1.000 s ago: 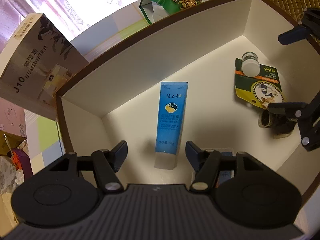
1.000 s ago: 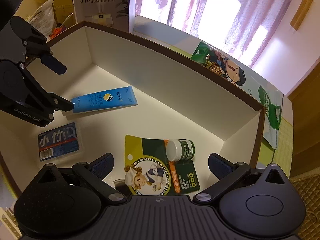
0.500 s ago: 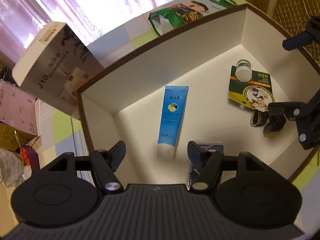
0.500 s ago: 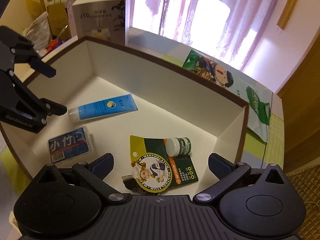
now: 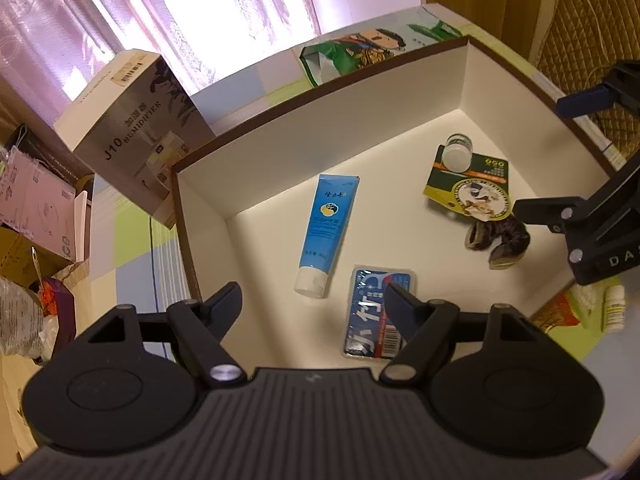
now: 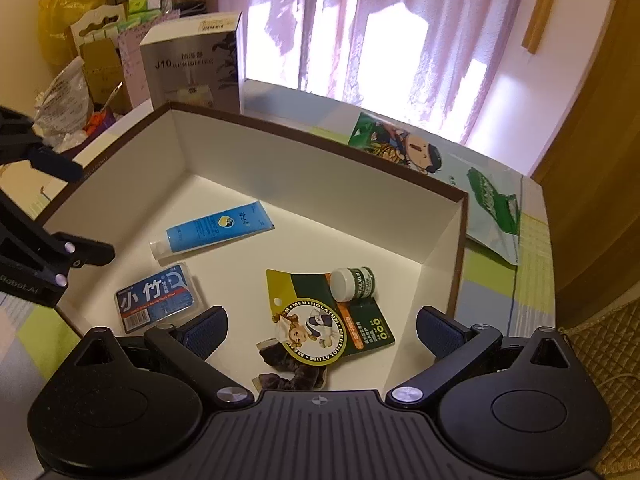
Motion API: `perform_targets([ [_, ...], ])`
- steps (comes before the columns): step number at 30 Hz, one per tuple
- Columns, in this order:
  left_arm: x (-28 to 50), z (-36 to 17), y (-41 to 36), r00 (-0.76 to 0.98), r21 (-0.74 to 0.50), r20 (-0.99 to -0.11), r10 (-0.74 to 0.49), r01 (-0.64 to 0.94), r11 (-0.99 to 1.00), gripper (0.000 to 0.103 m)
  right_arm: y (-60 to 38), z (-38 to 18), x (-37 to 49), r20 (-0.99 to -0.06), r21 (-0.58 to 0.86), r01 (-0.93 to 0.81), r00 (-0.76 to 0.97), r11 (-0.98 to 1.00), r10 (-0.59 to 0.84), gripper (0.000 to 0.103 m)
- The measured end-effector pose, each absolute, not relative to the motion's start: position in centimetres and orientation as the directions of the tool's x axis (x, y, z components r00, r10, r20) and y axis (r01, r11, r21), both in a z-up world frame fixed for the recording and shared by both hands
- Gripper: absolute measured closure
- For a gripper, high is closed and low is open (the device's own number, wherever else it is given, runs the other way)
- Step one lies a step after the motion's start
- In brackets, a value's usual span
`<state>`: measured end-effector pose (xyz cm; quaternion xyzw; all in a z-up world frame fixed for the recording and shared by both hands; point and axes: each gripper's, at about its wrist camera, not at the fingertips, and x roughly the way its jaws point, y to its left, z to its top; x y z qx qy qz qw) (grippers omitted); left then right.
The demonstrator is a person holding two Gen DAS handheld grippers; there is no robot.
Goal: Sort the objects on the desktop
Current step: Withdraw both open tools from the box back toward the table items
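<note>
A curtained window lights a table [image 6: 500, 276] covered in pale checked cloth; on it stands a wide white box [image 6: 320, 184] with a brown rim, and beyond its far left corner a grey humidifier carton [image 6: 192, 64].

On the box floor lie five sorted things. A blue tube [image 5: 328, 228] lies at the far left, cap toward the near side. A flat blue pack [image 5: 378, 316] lies just near of it. At the right a small white-capped jar [image 5: 458, 152] rests on a green card [image 5: 472, 188], with a dark hair tie [image 5: 500, 240] at the card's near edge.

The left claw [image 5: 314, 300] has just been opening; its jaws stand apart above the near left of the box, with nothing between them. The right claw [image 6: 320, 328] is also spread wide and empty, above the card.

Judged by look, the tube is light and soft, best taken across its middle; the pack is stiff, flat and probably slick, best pinched across its short sides. A small white bottle [image 5: 614, 306] stands outside the box, near right.
</note>
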<state>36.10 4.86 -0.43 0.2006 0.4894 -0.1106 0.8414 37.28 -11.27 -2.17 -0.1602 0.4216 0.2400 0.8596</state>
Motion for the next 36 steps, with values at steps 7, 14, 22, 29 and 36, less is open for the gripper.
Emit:
perform_targets([
  [7, 34.0, 0.6, 5.0, 0.516, 0.224, -0.857, 0.014, 0.348, 0.910, 0.019, -12.3, -1.4, 35.8, -0.782, -0.010, -0.496, 0.545, 0.868, 0.302, 0.000],
  [14, 32.0, 1.7, 5.3, 0.525, 0.198, -0.851, 0.003, 0.316, 0.928, 0.018, -13.0, -0.3, 33.8, -0.764, 0.011, -0.468, 0.566, 0.884, 0.309, 0.000],
  [22, 29.2, 2.4, 5.5, 0.539, 0.191, -0.843, -0.008, 0.312, 0.931, 0.017, -14.6, 1.5, 31.1, -0.726, 0.050, -0.436, 0.602, 0.898, 0.333, 0.000],
  [29, 26.3, 2.7, 6.3, 0.539, 0.154, -0.841, -0.045, 0.317, 0.936, 0.016, -16.9, 2.6, 29.4, -0.708, 0.100, -0.389, 0.619, 0.916, 0.340, 0.000],
  [36, 23.4, 1.7, 7.7, 0.509, 0.088, -0.856, -0.092, 0.320, 0.943, 0.016, -18.7, 2.6, 27.3, -0.714, 0.105, -0.385, 0.612, 0.917, 0.339, 0.000],
])
